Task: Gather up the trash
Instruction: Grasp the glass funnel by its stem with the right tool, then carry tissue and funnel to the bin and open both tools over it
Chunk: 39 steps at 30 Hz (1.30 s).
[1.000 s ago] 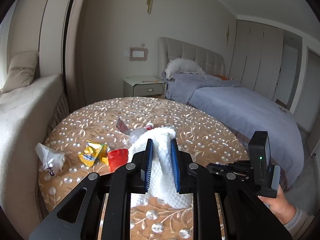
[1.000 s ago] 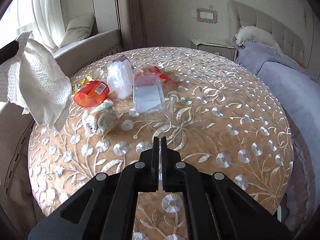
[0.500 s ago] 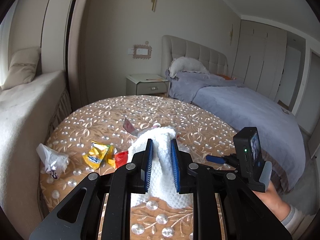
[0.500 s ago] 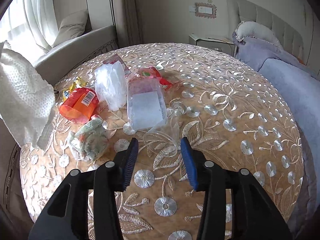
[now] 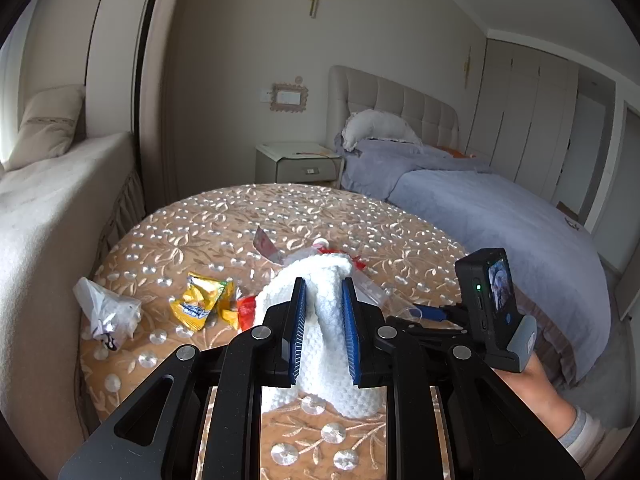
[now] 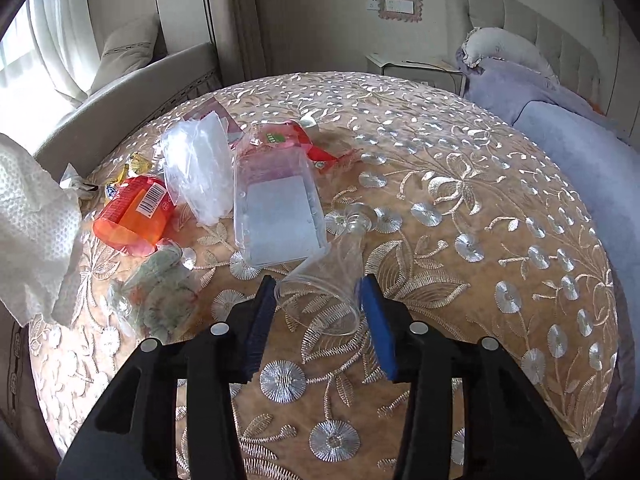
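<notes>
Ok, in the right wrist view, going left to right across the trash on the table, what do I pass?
White paper towel → orange wrapper → crumpled clear bag → clear plastic tray → clear plastic cup, lying between the open right hand-held gripper fingers.

A bedroom in a home. A bed point(image 5: 492, 216) with a lavender-grey duvet and a tall, tufted beige headboard point(image 5: 396, 108) stands against the far wall, a frilled pillow point(image 5: 376, 128) resting at its head. Just beside it sits a small pale nightstand point(image 5: 298, 162). Above the nightstand, a wall switch in an ornate frame point(image 5: 289, 98) is mounted on the cream wall. Floor-to-ceiling wardrobe doors point(image 5: 532, 116) line the right side. To the left, a cushioned window seat point(image 6: 132, 80) holds a beige cushion point(image 6: 128, 46), with sheer curtains point(image 6: 52, 36) letting in daylight. In the foreground is a round table point(image 6: 460, 208) covered with a tan cloth embroidered in silver flowers.
</notes>
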{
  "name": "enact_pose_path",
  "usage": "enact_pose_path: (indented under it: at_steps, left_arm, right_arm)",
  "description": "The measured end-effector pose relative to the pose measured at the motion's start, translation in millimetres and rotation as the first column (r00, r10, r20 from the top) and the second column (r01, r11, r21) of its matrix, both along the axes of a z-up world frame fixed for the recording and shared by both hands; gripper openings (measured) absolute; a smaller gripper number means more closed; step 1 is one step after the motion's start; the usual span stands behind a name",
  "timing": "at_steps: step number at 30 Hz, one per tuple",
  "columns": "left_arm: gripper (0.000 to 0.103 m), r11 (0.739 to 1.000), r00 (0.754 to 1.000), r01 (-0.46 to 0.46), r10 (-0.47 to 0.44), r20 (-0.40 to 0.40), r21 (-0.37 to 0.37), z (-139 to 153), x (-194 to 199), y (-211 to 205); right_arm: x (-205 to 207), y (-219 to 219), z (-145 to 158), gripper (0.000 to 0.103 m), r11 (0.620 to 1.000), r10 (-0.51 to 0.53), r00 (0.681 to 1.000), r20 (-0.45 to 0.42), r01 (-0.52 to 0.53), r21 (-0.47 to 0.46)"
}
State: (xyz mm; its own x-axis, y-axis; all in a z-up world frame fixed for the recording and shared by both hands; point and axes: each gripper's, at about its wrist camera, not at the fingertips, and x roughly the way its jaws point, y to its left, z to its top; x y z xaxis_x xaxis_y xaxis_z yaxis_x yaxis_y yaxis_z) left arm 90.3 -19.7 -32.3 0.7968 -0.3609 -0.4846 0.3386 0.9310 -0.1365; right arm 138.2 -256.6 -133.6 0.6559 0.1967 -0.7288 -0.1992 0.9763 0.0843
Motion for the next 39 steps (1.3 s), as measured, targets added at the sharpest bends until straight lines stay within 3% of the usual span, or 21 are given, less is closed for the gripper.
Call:
enact_pose_path:
  at_steps: [12,20,24,30,39]
  left_arm:
    - [0.018,0.992,0.991,0.128,-0.128,0.029,-0.008,9,-18,-52]
    - [0.018,0.949,0.949,0.315,-0.315,0.022,0.019,2,-36,-137]
    - [0.018,0.910,0.911,0.412,-0.413,0.010,0.045,-3,-46,-186]
    - [0.018,0.832,0.836,0.548,-0.547,-0.036,0.084,-18,-61,-263]
    - [0.018,0.668,0.675,0.737,-0.715,-0.183,0.106,-80,-76,-385]
  right_arm:
    - [-80,-45,55,0.045,0.997,-0.049,0.978,0.203,0.059,-0.042]
    - [-143,-110,71,0.045,0.978,-0.173,0.946,0.275,0.198,-0.067]
    - [-174,-147,71,0.045,0.958,-0.253,0.923,0.290,0.282,-0.062]
    - [-212,-200,60,0.045,0.915,-0.366,0.886,0.286,0.398,-0.062]
    - [-246,-272,18,0.045,0.855,-0.496,0.841,0.216,0.516,-0.045]
